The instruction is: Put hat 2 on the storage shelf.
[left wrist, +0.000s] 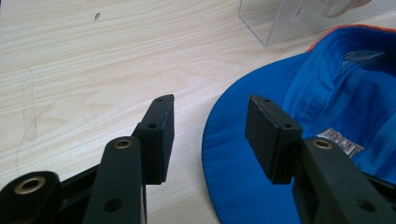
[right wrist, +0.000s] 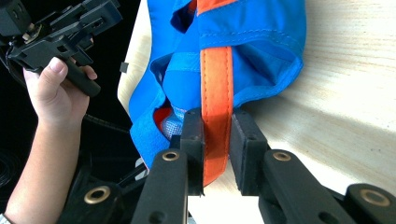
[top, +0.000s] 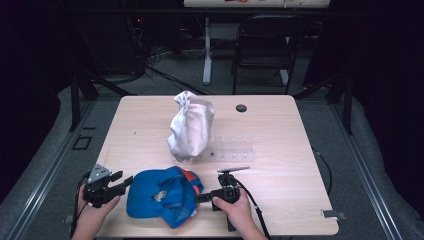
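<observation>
A blue cap (top: 162,196) is seen upside down at the table's (top: 280,180) near edge, its orange strap (right wrist: 216,112) pinched by the right gripper (top: 200,197); thin webbing could slip free. The left gripper (left wrist: 210,135) is held open beside the brim, a pinch confirmed in the right gripper view.

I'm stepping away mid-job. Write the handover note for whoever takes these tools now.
Right tool: closed on the orange strap at the back of the blue cap.
Left tool: open, holding nothing, poised at the cap's brim.
The cap lies upside down at the table's near edge; a white bag and a clear stand sit behind it.
Done: strap gripped. Left: probably grip the brim and lift.
</observation>
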